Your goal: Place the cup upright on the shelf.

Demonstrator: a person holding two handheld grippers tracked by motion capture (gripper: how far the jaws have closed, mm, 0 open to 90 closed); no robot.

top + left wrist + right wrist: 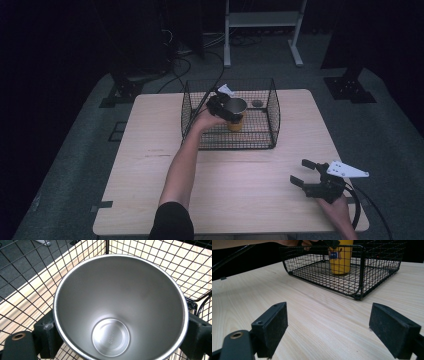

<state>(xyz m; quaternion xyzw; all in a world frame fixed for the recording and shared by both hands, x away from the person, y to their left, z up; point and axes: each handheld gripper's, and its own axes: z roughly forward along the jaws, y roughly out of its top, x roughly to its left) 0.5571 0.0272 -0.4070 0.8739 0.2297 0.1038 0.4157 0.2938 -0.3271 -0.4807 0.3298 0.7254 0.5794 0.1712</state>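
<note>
A yellow cup (236, 123) with a bare steel inside (120, 302) stands upright in the black wire basket (230, 145) at the back of the table. My left gripper (230, 111) is shut on it near the rim, one jaw on each side of it in the left gripper view (122, 336). The right gripper view shows the cup (340, 260) with its base on the basket (359, 270) floor. Near the table's front right corner my right gripper (300, 171) is open, its black pads (272, 327) wide apart over bare wood.
A small dark round thing (257, 103) lies in the basket's back right part. The light wooden table (150, 175) stretches bare between the basket and the front edge. Beyond the table are dark stands, cables and a white frame (262, 20) on grey carpet.
</note>
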